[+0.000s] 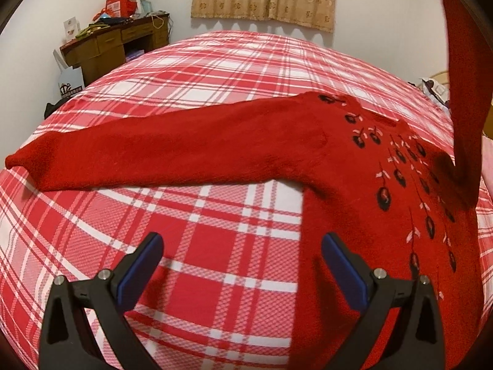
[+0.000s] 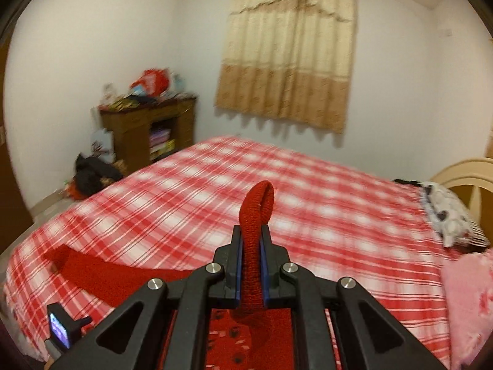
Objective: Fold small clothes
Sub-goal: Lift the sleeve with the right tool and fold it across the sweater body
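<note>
Sleeve (image 2: 257,215) pinched between right fingers (image 2: 236,265).

**Bed with a checked cover**

A bed (image 1: 215,231) spread with a red-and-white checked cover carries a red sweater (image 1: 354,215), lying flat with one sleeve (image 1: 138,157) stretched sideways. A patterned pillow (image 2: 446,215) and something pink (image 2: 468,302) lie along one side.

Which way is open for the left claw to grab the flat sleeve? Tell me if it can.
Probably yes. The left claw is open and hangs over bare plaid bedspread, with nothing between it and the flat sleeve stretched out ahead. The right claw holds the other sleeve up, off to the side.
</note>
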{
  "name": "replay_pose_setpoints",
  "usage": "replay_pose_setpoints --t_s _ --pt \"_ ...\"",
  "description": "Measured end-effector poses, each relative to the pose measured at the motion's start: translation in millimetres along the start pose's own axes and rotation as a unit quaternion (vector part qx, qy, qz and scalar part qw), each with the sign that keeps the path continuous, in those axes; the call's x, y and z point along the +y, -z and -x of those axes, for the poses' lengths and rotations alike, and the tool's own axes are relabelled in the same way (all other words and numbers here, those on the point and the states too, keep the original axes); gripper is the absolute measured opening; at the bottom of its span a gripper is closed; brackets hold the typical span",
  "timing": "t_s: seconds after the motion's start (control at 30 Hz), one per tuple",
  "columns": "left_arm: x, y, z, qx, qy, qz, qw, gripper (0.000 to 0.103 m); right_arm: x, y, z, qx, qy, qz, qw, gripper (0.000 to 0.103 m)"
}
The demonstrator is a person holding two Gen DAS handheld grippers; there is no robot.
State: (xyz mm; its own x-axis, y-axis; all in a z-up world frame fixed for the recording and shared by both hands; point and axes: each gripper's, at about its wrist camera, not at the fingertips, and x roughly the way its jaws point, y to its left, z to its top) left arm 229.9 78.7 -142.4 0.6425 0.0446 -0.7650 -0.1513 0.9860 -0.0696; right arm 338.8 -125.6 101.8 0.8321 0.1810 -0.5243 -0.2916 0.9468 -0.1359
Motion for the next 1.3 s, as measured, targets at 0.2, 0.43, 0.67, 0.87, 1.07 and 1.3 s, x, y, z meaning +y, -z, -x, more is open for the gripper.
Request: replay_pose_setpoints --t_s 0.2,0.43,0.67,0.87,1.07,1.3 --pt "13.7 1.8 -1.2 0.0 -0.017 0.012 0.9998 0.103 76.5 55.8 -67.4 0.061 -0.061 0.028 0.996 0.009" --pt "23.7 4.0 0.0 0.005 -0.029 0.017 0.9994 0.103 123.1 144.1 -142.8 0.184 -0.119 0.071 0.973 0.026" --pt "22.0 -7.9 6.1 -0.01 -0.031 0.009 0.9994 0.103 56.6 185.4 -100.9 0.177 -0.143 0.001 0.974 0.049" --pt "0.1 -32.0 8.4 -0.045 -0.03 -0.025 0.9982 0.103 -33.6 221.1 -66.2 0.168 -0.061 -0.063 0.982 0.049" --pt "-19.4 -30.0 -0.7 -0.029 -0.02 -0.034 0.9988 0.103 -96.3 255.0 -63.4 0.182 -0.011 -0.138 0.974 0.049" --pt "-38.5 -2.0 -5.4 -0.004 -0.019 -0.066 0.9976 0.103 -110.7 282.9 -69.3 0.206 0.01 -0.143 0.968 0.049"
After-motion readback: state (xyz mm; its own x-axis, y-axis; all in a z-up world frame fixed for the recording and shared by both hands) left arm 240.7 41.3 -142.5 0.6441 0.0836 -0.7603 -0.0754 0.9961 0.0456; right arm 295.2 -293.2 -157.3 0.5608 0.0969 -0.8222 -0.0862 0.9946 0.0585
